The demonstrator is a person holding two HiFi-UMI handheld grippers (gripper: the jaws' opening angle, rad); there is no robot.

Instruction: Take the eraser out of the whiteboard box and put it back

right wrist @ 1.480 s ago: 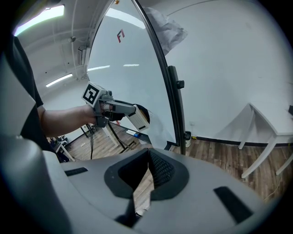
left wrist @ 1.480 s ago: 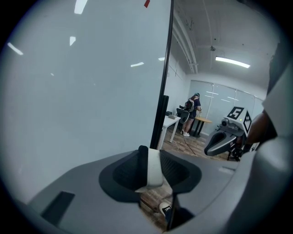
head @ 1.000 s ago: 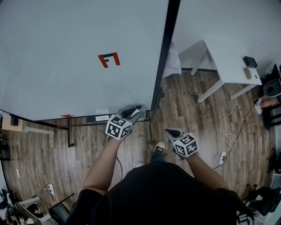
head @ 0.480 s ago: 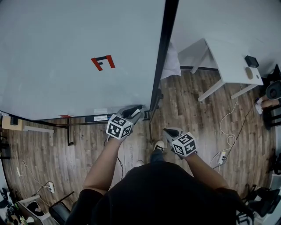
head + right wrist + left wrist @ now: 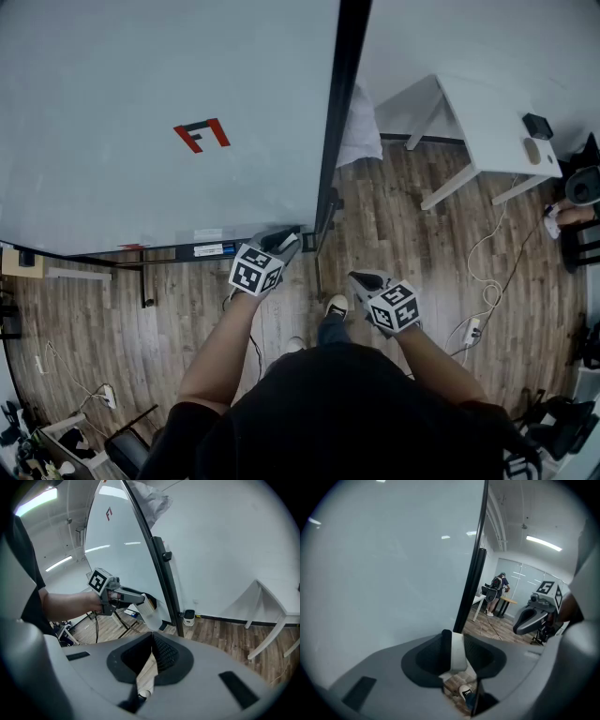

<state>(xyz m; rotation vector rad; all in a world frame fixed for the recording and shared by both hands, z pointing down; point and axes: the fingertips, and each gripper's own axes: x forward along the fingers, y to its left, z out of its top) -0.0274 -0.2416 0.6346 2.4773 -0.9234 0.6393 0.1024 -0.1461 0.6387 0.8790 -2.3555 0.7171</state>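
Note:
My left gripper [image 5: 289, 242] is shut on the eraser [image 5: 456, 652], a white block with a dark side. In the right gripper view the eraser [image 5: 150, 614] sticks out past the left gripper [image 5: 140, 603] and hangs near the whiteboard's lower right corner. The whiteboard box [image 5: 208, 250], a narrow dark tray with a label, runs along the board's bottom edge just left of the held eraser. My right gripper [image 5: 364, 278] hangs to the right over the floor, shut and empty; its pads [image 5: 161, 652] meet at the tips.
The large whiteboard [image 5: 141, 103] with a red mark [image 5: 200, 135] fills the left. Its black frame post [image 5: 333, 141] stands right of the left gripper. A white table [image 5: 487, 122] is at the right, cables [image 5: 487, 291] lie on the wooden floor, and a person [image 5: 497, 595] stands far off.
The left gripper with the eraser has sunk slightly beside the tray's right end. The head view has drifted, shifting the board leftward. The right gripper has stayed put.

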